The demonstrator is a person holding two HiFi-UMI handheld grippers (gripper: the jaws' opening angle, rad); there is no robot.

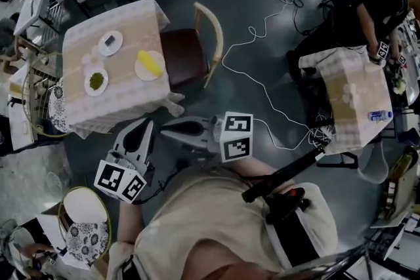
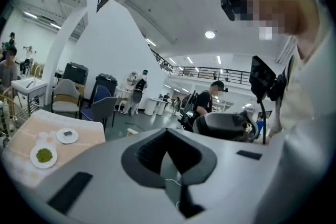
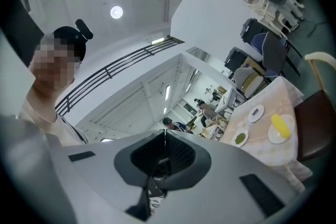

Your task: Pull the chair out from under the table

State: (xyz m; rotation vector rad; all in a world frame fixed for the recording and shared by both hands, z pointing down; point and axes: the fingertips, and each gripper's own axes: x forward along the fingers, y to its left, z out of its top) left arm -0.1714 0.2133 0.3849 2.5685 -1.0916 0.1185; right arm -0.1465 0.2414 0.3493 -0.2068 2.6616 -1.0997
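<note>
"Since neither gripper has hold of anything, where does the chair (image 1: 187, 52) lie from them?" (checker)

"Ahead of both, up-frame in head view. Its seat is partly tucked under the right edge of the table (image 1: 125, 105). The curved back stands clear on the side away from the table. Not yet pulled out." (observer)

"Grippers?"

"On the left gripper (image 1: 146, 125) the jaws are together, nothing between. Same for the right gripper (image 1: 165, 131). Both are apart from the chair, near the table's near corner."

"Which is nearer?"

"The right one, by my reading. It lies toward the chair's side, while the left sits in front of the cloth. The back's long axis runs near-to-far along the table edge. The pull therefore goes across it, rightward in head view, away from the table."

"Chair's look?"

"Dark red-brown seat, pale wooden back bent in one arc. Right gripper view shows the seat (image 3: 315, 126) at the far right, beside the cloth. Judgement: the jaws must open before they can take the back."
</note>
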